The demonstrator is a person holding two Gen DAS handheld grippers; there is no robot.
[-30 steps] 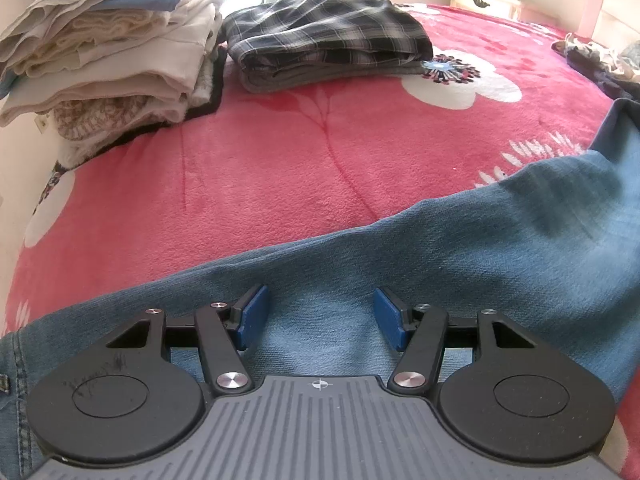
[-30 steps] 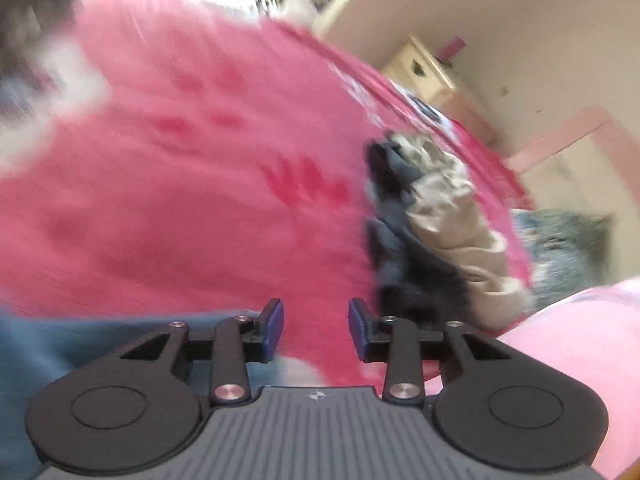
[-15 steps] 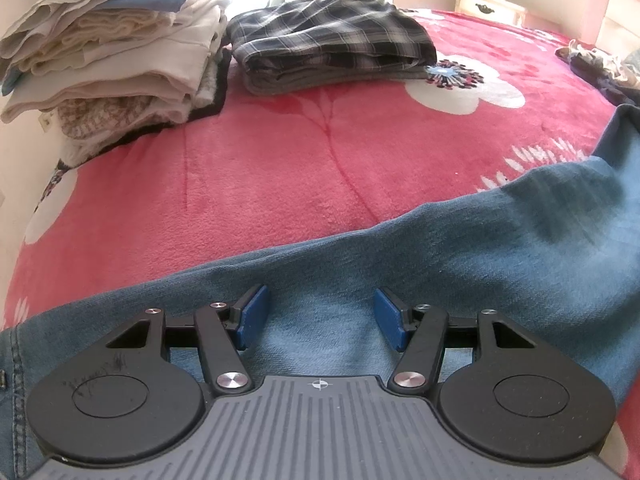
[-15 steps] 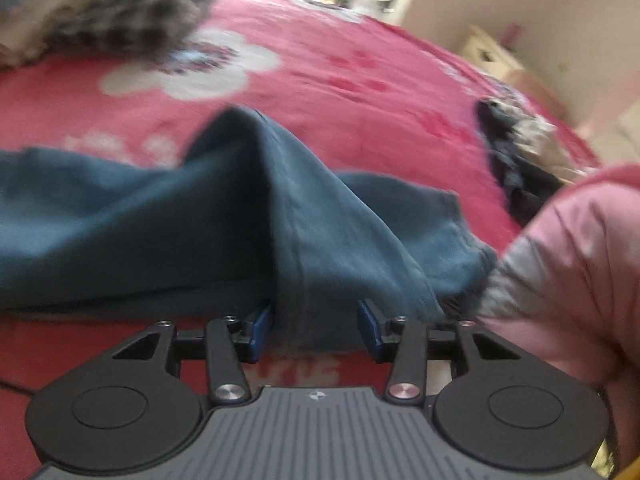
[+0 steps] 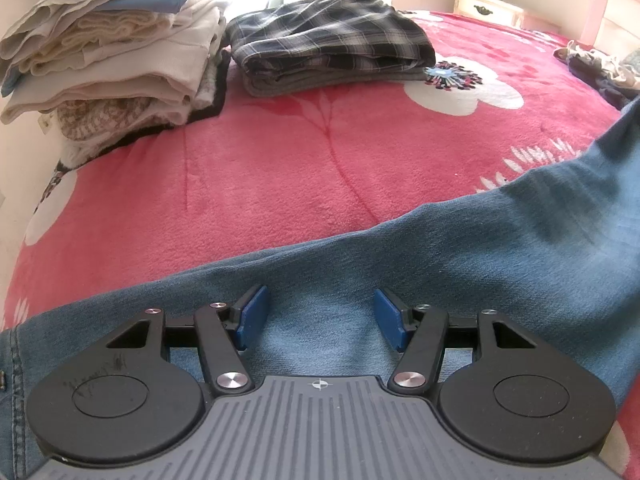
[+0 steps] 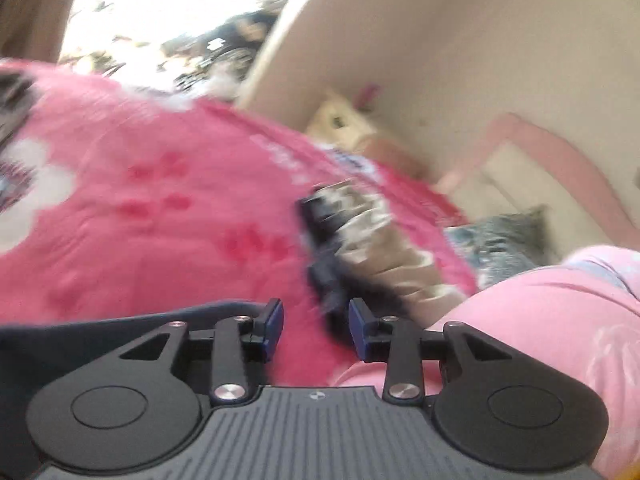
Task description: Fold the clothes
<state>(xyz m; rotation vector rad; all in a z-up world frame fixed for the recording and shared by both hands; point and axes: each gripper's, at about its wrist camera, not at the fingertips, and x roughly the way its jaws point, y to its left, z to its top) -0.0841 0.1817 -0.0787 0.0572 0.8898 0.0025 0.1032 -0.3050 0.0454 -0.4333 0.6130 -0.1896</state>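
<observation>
Tilting down over the jeans [image 5: 460, 256], left tongs [image 5: 320, 318] gape empty (right tongs [image 6: 316, 330] opening, nothing between).

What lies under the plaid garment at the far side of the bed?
The folded plaid garment lies on a folded grey garment, whose edge shows along the front. Both rest on the red floral blanket. How far the grey piece extends under the plaid, and anything below it, is covered.

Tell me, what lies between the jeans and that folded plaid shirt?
Only bare red blanket, seen in the left wrist view: nothing rests between the jeans and the plaid shirt.
</observation>
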